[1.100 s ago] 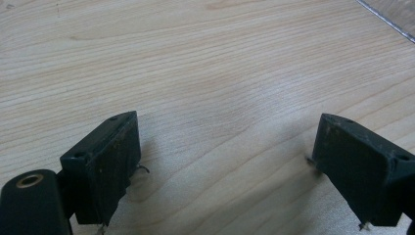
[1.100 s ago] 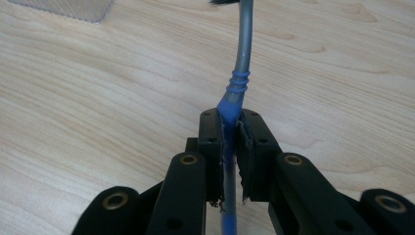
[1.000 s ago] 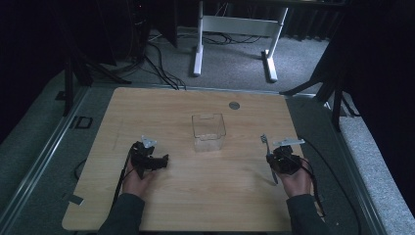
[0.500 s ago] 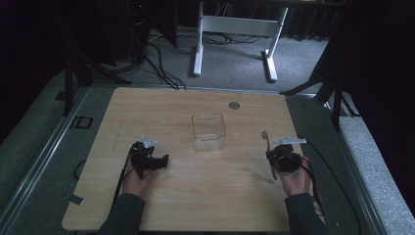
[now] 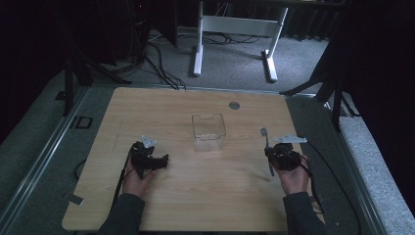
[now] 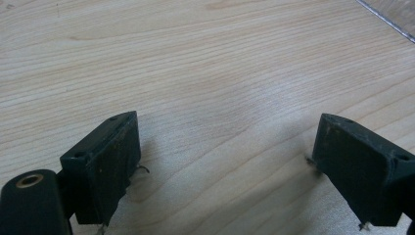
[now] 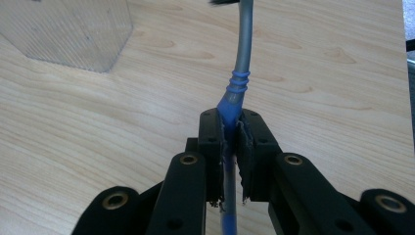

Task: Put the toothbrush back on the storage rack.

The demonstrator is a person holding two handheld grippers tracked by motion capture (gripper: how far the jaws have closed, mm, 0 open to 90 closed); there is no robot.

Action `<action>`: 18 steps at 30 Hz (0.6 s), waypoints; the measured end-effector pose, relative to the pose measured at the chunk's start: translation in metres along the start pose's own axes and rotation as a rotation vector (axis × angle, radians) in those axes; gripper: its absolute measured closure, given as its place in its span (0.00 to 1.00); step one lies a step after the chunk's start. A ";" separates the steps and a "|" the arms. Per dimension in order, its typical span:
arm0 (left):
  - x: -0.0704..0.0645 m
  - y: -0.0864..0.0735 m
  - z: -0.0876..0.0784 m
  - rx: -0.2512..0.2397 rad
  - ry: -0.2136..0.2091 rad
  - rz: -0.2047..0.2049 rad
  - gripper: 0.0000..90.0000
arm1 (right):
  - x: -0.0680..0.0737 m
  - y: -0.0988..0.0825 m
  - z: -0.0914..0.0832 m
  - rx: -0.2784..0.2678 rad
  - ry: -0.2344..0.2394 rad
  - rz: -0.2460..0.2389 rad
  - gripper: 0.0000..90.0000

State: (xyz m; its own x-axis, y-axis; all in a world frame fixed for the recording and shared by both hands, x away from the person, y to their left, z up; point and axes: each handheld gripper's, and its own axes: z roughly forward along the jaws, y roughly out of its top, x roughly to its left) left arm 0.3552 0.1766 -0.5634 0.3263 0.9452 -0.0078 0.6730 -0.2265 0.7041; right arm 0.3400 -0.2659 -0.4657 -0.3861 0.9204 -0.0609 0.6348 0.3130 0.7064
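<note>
A toothbrush (image 5: pixel 266 147) with a grey neck and blue grip (image 7: pixel 242 58) stands clamped in my right gripper (image 5: pixel 270 152), at the right side of the wooden table (image 5: pixel 195 196). In the right gripper view the jaws are shut (image 7: pixel 230 132) on the blue part of the handle, and the brush head points away from me. A clear plastic box (image 5: pixel 208 129) sits open-topped at the table's middle, seen to the upper left (image 7: pixel 73 34) of the brush. My left gripper (image 5: pixel 164 159) rests at the left, its jaws wide apart (image 6: pixel 225 142) over bare wood with nothing between them.
A small round grey disc (image 5: pixel 234 105) is set into the tabletop behind the box. Beyond the far edge stand white desk legs (image 5: pixel 198 44) and cables on grey carpet. Black stands (image 5: pixel 335 98) flank the table.
</note>
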 end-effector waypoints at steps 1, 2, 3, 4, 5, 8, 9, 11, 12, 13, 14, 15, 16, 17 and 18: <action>0.000 0.000 0.000 0.000 0.000 0.000 0.12 | 0.000 0.000 0.000 -0.006 0.002 0.002 0.90; 0.000 0.000 0.000 -0.001 -0.001 -0.001 0.12 | 0.000 0.001 0.000 -0.009 0.004 0.002 0.90; 0.000 0.000 0.000 0.000 -0.001 -0.001 0.12 | 0.000 0.001 0.000 -0.013 0.005 0.002 0.90; 0.000 0.000 0.000 0.000 -0.001 0.000 0.12 | 0.001 0.001 0.000 -0.016 0.008 -0.001 0.90; 0.000 0.000 0.000 0.000 -0.001 -0.001 0.12 | 0.001 0.001 0.001 -0.018 0.011 -0.004 0.90; 0.000 0.000 0.000 -0.001 -0.001 -0.001 0.12 | 0.001 0.002 0.001 -0.028 0.015 -0.011 0.90; 0.000 0.000 0.000 0.000 -0.001 -0.001 0.12 | 0.001 0.002 0.002 -0.029 0.017 -0.009 0.90; 0.000 0.000 0.000 0.000 -0.001 0.000 0.12 | 0.002 0.003 0.002 -0.035 0.018 -0.008 0.90; 0.000 0.000 0.000 0.000 -0.001 -0.001 0.12 | 0.002 0.003 0.002 -0.038 0.019 -0.006 0.90; 0.000 0.000 0.000 0.000 0.000 -0.001 0.12 | 0.002 0.003 0.002 -0.041 0.019 -0.006 0.90; 0.000 0.000 0.000 0.001 0.000 0.000 0.12 | 0.002 0.004 0.002 -0.044 0.017 -0.007 0.90; 0.000 0.000 0.000 0.001 -0.001 0.000 0.12 | 0.003 0.004 0.002 -0.047 0.018 -0.007 0.90; 0.000 0.000 0.000 0.000 -0.001 0.000 0.12 | 0.003 0.004 0.002 -0.051 0.017 -0.007 0.90; 0.000 0.000 0.000 0.000 -0.001 -0.001 0.12 | 0.003 0.005 0.002 -0.054 0.017 -0.008 0.90; 0.000 0.000 0.000 0.000 -0.001 0.000 0.12 | 0.003 0.005 0.002 -0.055 0.018 -0.009 0.90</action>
State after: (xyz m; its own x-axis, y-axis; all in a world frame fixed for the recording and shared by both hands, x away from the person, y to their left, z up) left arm 0.3552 0.1765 -0.5634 0.3267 0.9451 -0.0086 0.6733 -0.2264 0.7038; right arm 0.3435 -0.2609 -0.4633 -0.4041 0.9130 -0.0554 0.5938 0.3079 0.7433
